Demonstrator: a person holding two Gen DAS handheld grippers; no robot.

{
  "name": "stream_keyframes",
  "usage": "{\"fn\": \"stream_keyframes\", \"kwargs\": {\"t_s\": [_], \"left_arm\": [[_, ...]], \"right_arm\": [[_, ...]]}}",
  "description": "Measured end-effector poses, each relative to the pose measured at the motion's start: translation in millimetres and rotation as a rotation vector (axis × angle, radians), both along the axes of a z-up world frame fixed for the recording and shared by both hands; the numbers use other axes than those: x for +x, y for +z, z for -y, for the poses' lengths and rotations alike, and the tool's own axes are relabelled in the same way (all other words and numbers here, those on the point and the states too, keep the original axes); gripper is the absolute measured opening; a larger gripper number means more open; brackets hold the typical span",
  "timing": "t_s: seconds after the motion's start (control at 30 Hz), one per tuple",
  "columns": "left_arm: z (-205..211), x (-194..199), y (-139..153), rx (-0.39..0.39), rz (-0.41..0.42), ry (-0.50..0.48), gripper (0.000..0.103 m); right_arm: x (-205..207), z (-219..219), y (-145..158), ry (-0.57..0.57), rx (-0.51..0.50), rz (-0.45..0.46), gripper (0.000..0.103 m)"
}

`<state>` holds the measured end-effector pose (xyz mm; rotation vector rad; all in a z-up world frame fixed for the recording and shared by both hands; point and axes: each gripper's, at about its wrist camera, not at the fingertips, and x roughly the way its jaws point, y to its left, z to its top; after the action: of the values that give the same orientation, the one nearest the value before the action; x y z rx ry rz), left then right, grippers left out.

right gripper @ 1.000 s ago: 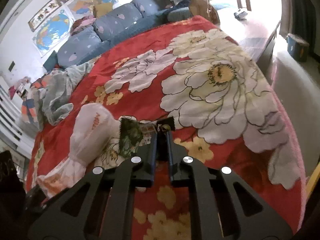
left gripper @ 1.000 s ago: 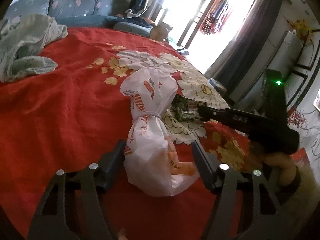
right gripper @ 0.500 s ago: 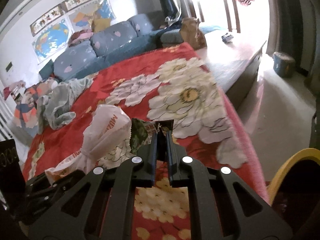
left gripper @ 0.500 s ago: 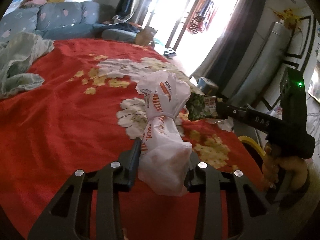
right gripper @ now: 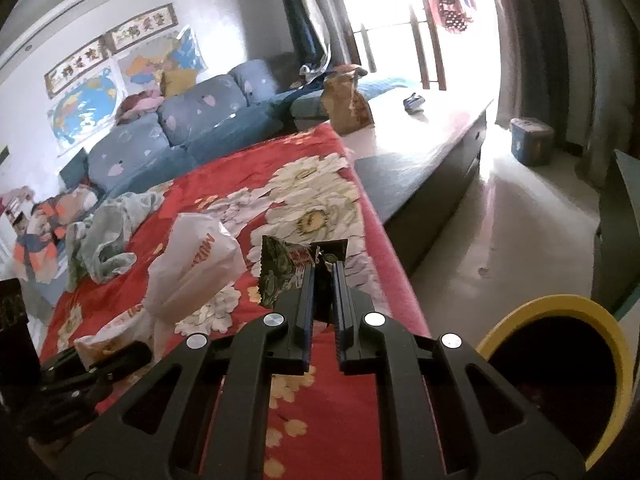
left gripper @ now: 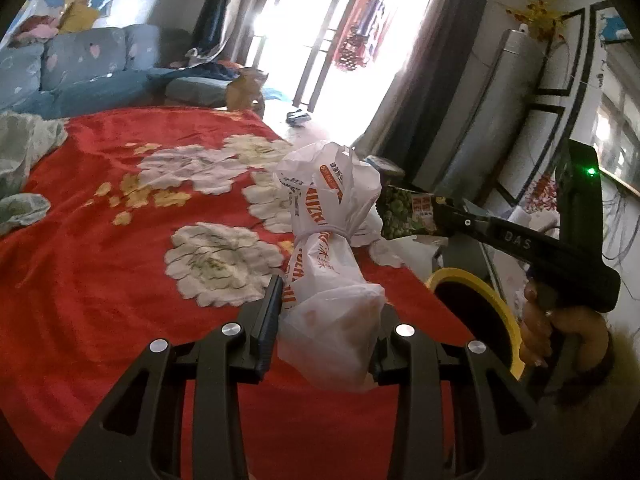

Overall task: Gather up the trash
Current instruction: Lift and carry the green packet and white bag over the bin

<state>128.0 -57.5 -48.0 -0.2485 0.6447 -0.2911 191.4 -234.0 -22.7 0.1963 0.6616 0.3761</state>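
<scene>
**Both grippers carrying trash above the red bedspread, bin at the bed's edge**

Left gripper [left gripper: 326, 320]: the jaws are clamping the lower, bulging part of a knotted white plastic bag [left gripper: 328, 264] with orange lettering. The bag is standing up between the two fingers, its tied neck above them and the loose top flaring out higher still. It is hanging clear of the red floral bedspread [left gripper: 100, 272], which is lying below and to the left.

Right gripper [right gripper: 322, 276]: the jaws are pressing nearly together on the edge of a green snack wrapper [right gripper: 280, 272]. The wrapper is sticking out to the left of the fingertips, flat and tilted. In the left wrist view the same wrapper [left gripper: 408, 216] is sitting just beside the bag's upper part, on its right; whether the two are touching cannot be told. A hand [left gripper: 560, 328] is gripping the right tool's handle.

A bin with a yellow rim [right gripper: 576, 312] is standing on the floor beside the bed, low and to the right of the right gripper. Its inside is dark.

A crumpled pale green cloth [right gripper: 108, 236] is lying on the bedspread toward the blue sofa [right gripper: 188, 128].
</scene>
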Motion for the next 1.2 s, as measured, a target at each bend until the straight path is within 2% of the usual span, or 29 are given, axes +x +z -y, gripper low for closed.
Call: {"fn": "stream_keyframes", "kwargs": {"t_s": [0.57,1.2], "left_arm": [[51,-6,16,0.023,0.043,-0.127,0.034],[120,-12,23,0.076,0.072,-0.289,0.034]], "right_arm": [[-24,63,7,-0.149,0.013,0.024,0.005],[-51,142,-12,-0.357,0.054,-0.030,0.005]]}}
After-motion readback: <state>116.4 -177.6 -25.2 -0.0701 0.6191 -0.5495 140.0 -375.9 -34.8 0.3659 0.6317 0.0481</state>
